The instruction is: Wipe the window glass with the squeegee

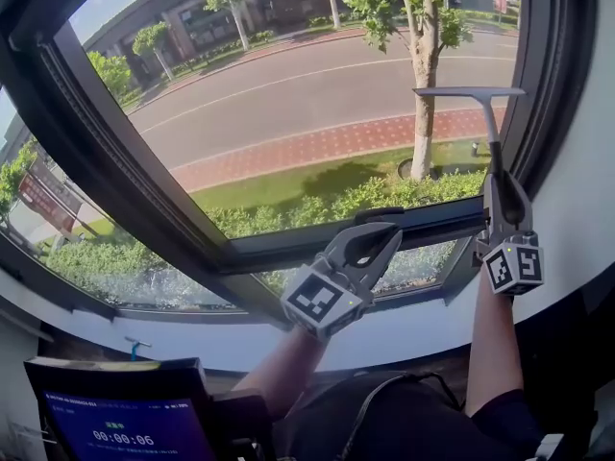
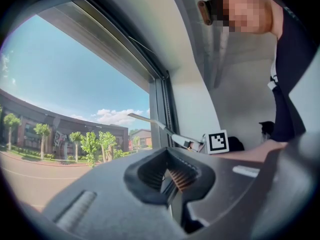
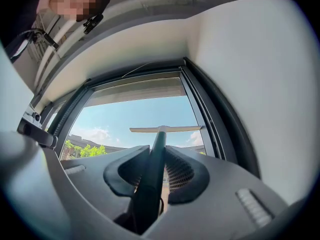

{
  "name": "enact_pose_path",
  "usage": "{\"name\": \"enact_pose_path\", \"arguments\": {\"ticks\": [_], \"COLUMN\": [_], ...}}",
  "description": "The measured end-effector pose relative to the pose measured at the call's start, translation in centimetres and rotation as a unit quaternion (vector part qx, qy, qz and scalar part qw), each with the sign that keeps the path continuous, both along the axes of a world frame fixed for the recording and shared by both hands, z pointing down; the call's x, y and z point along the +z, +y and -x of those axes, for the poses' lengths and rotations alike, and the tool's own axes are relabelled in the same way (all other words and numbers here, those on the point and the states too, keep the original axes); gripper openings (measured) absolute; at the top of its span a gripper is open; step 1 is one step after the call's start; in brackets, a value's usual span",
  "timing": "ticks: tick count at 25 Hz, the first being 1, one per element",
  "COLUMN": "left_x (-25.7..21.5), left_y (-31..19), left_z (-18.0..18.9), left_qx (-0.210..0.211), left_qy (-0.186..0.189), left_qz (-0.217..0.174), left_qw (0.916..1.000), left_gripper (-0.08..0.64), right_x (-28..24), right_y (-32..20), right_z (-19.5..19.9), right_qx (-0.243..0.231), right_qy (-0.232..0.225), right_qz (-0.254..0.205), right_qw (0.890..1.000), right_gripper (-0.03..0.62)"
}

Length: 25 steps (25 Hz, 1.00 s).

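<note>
Squeegee (image 1: 485,113) handle is clamped in my right gripper (image 1: 498,182), with its blade held level high on the right side of the window glass (image 1: 288,94). My left gripper (image 1: 377,229) is clenched on nothing, low by the window frame (image 1: 279,246).

Ahead of both pairs of jaws a broad window glass (image 1: 288,84) sits in a dark frame (image 1: 91,142), flooded with hard sunlight under a blue sky. Beyond the left gripper's (image 1: 380,233) jaws lie a grey road (image 1: 317,84), a red brick path (image 1: 317,147) and a hedge (image 1: 317,209). A tree (image 1: 423,65) stands just left of the right gripper's (image 1: 498,176) jaws, a white wall (image 1: 586,161) to their right. Beneath both runs a pale sill (image 1: 423,329).
</note>
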<state>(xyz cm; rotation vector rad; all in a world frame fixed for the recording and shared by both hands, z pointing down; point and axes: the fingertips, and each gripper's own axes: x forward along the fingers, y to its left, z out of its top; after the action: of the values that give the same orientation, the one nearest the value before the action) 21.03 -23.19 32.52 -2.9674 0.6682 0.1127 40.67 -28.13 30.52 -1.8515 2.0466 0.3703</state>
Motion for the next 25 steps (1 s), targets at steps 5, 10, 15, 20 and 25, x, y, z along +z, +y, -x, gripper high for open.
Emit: {"name": "enact_pose_path", "arguments": {"ticks": [5,10,15,20,25], "left_x": [0.4,1.6,3.0,3.0,3.4], "left_y": [0.2,0.8,1.3,1.5,1.5], "left_z": [-0.8,-1.6,-4.2,-4.2,-4.6], "left_qx": [0.008,0.015,0.027,0.035,0.039], "left_qy": [-0.006,-0.013,-0.021,-0.023,-0.031], "left_qz": [0.006,0.013,0.023,0.035,0.04], "left_qw": [0.9999,0.9997,0.9991,0.9985,0.998], "left_gripper": [0.003,0.003,0.003,0.003,0.003], "right_x": [2.4,5.2,8.0,10.4,12.7], "right_y": [0.3,0.9,1.4,1.6,1.7], "right_z": [0.0,0.4,-0.9,-0.3,-0.2], "right_qx": [-0.002,-0.005,-0.01,-0.014,-0.018], "right_qy": [0.0,-0.005,-0.012,-0.017,-0.024], "right_qz": [0.024,0.046,0.07,0.089,0.107], "right_qw": [1.0,0.999,0.997,0.996,0.994], "right_gripper": [0.1,0.1,0.1,0.1,0.1]}}
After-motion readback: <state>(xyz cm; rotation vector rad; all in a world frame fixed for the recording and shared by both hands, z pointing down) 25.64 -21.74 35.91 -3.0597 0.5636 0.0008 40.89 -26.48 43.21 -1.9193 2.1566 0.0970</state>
